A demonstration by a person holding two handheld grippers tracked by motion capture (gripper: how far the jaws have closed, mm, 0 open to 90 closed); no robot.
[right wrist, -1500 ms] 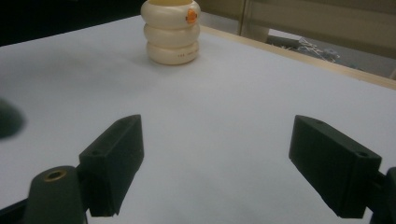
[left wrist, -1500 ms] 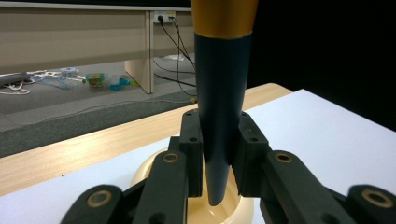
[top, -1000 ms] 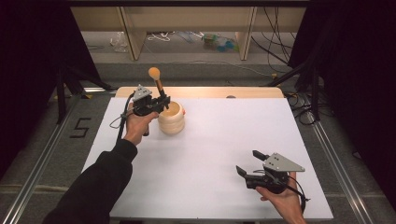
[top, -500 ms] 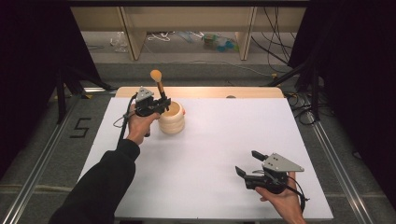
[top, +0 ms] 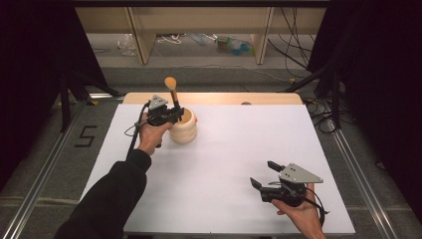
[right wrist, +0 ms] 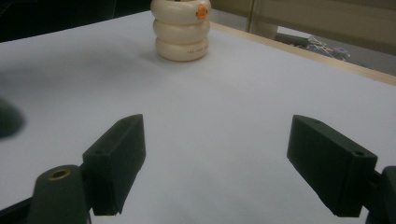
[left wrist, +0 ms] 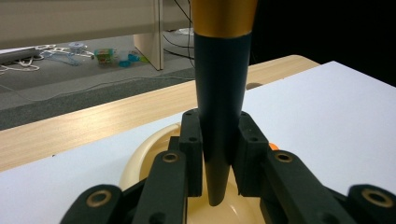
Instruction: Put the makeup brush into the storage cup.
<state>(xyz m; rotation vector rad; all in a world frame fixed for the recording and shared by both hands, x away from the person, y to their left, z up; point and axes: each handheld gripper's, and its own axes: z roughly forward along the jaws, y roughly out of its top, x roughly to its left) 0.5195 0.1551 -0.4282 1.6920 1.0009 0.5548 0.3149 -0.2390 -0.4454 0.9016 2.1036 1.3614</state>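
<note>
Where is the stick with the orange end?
In the high view, the stick stands upright at far left, clamped in the left gripper over the cream pot.

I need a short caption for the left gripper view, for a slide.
Left gripper clamps a black, gold-topped utensil handle upright over a cream ribbed holder.

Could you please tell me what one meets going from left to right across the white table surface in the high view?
left gripper clamped on the dark-handled utensil → cream ribbed holder → right gripper, jaws open
</note>
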